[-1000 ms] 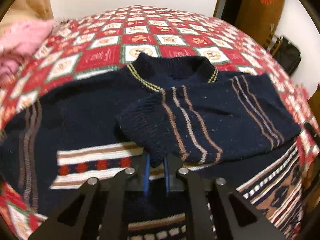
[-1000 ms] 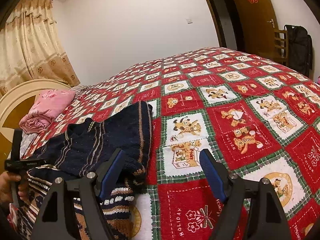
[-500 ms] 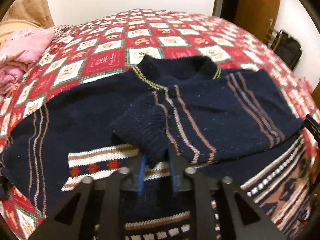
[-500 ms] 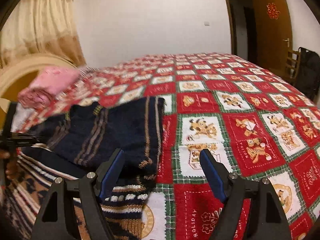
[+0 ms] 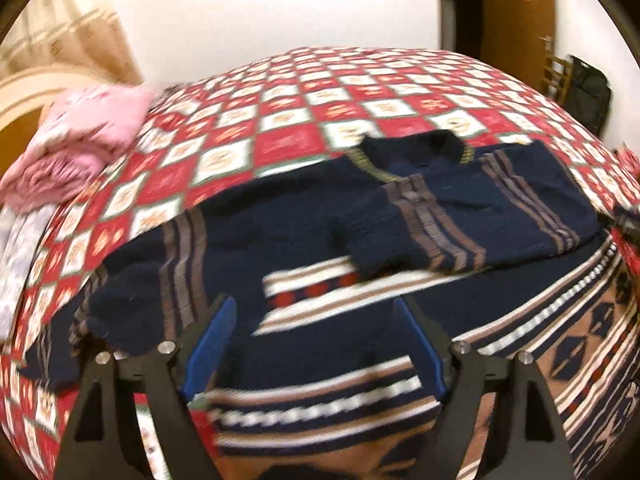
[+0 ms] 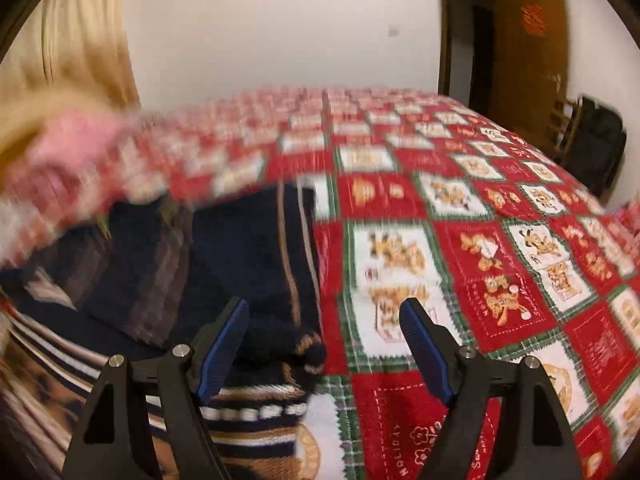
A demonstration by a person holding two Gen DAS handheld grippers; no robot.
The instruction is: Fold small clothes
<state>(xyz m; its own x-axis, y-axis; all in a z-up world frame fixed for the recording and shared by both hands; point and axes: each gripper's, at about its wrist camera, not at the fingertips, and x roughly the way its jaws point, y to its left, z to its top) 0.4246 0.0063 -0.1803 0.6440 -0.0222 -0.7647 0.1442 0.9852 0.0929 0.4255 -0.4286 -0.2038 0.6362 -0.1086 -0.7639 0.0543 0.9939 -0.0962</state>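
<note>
A navy knit sweater (image 5: 304, 224) with tan stripes and a patterned hem lies flat on the bed. Its right sleeve (image 5: 472, 220) is folded across the chest; its left sleeve (image 5: 160, 280) lies spread out to the left. My left gripper (image 5: 320, 344) is open and empty, just above the sweater's lower body. In the right wrist view the sweater's (image 6: 240, 264) folded right edge sits at the lower left. My right gripper (image 6: 324, 344) is open and empty above that edge and the bedspread.
The bed has a red, white and green checked holiday bedspread (image 6: 500, 272). Folded pink cloth (image 5: 76, 140) lies at the far left by the headboard. A wooden door (image 6: 528, 44) and a dark bag on a chair (image 6: 596, 144) stand at the right.
My left gripper has opened and let go of the folded sleeve, then swung left toward the spread sleeve. My right gripper has panned left, staying open.
</note>
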